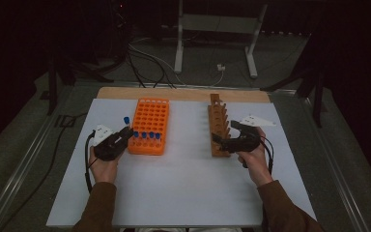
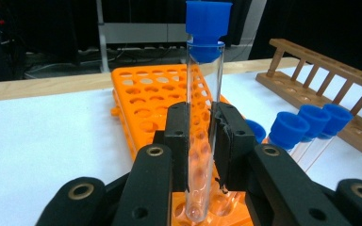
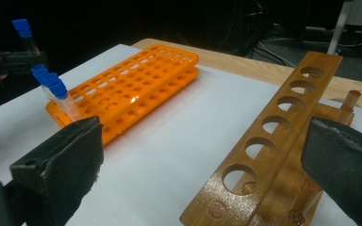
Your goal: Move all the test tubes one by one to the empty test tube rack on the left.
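Observation:
My left gripper (image 1: 124,131) (image 2: 201,136) is shut on a clear test tube (image 2: 202,117) with a blue cap (image 1: 126,120), held upright just above the near left corner of the orange tube rack (image 1: 150,116) (image 2: 141,94). Several more blue-capped tubes (image 1: 146,136) (image 2: 287,129) stand in that rack's nearest row. My right gripper (image 1: 224,133) (image 3: 202,150) is open, its jaws straddling the near end of the wooden rack (image 1: 217,121) (image 3: 283,122), whose holes stand empty. In the right gripper view, the held tube (image 3: 22,30) shows far left above the racked tubes (image 3: 52,84).
Both racks lie on a white sheet (image 1: 183,179) over a wooden tabletop. Beyond the table's far edge are cables and a metal stand (image 1: 217,29) on a dark floor. Open white surface lies between the racks and toward the near edge.

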